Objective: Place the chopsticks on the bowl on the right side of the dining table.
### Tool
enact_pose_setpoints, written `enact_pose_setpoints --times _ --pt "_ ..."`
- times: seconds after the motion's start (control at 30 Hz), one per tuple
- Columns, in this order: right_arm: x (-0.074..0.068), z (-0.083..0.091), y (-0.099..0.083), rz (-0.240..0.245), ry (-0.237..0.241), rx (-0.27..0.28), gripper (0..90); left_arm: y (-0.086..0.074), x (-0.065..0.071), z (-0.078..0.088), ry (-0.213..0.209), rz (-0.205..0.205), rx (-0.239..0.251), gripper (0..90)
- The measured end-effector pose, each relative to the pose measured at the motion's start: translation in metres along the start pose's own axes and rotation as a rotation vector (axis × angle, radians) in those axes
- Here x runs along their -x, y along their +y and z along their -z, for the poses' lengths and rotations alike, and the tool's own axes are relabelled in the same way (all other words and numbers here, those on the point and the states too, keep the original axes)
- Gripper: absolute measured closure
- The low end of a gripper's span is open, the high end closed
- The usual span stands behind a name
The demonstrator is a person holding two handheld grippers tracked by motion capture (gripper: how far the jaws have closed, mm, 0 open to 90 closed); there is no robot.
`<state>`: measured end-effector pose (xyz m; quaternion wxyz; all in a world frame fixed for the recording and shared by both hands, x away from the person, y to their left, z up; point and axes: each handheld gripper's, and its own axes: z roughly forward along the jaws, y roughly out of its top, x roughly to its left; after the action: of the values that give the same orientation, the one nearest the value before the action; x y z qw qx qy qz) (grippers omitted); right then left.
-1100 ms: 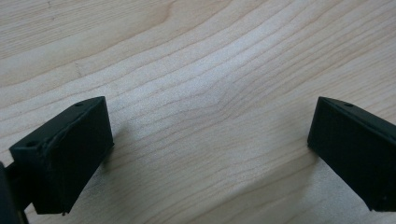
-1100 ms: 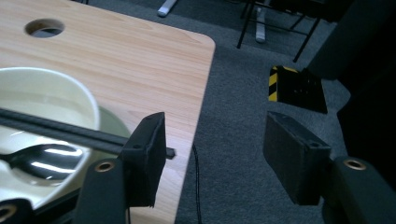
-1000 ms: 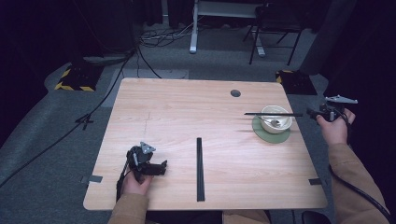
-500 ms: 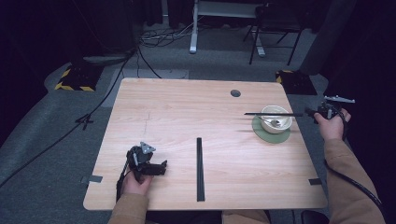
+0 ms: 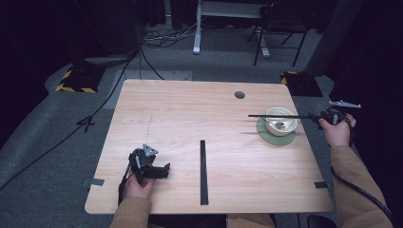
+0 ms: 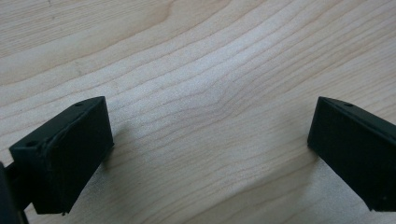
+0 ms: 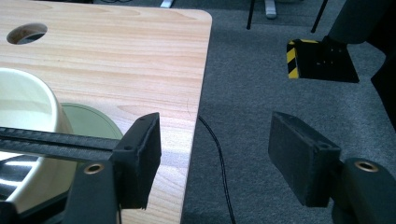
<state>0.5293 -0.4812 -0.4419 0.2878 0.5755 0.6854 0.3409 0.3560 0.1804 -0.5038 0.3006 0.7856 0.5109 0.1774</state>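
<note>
Resting across the bowl (image 5: 280, 121) at the table's right edge, one black stick (image 5: 280, 116) appears placed; the right gripper (image 5: 319, 115) has just been opening, nothing between its jaws. The second stick (image 5: 203, 171) lies near-centre, untouched, beside the spread, empty left gripper (image 5: 164, 170).

One bowl (image 5: 281, 120), two black sticks (image 5: 203, 172)

A black strip (image 5: 203, 172) lies on the table (image 5: 180, 114); a round hole (image 5: 239, 95) sits near its far edge

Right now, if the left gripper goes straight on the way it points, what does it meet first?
Likely the table; the left gripper tilts down at bare wood.
</note>
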Motion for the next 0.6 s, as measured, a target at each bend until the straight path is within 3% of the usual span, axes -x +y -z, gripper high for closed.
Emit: enact_pose_setpoints --times 0.23,0.6 --pt "-0.004 0.015 0.003 0.0 0.008 0.049 34.3 0.0 0.0 0.0 0.001 0.001 0.002 0.3" --pt "-0.016 0.053 0.006 0.002 0.074 0.089 32.3 0.0 0.0 0.0 -0.001 0.002 0.002 0.3"
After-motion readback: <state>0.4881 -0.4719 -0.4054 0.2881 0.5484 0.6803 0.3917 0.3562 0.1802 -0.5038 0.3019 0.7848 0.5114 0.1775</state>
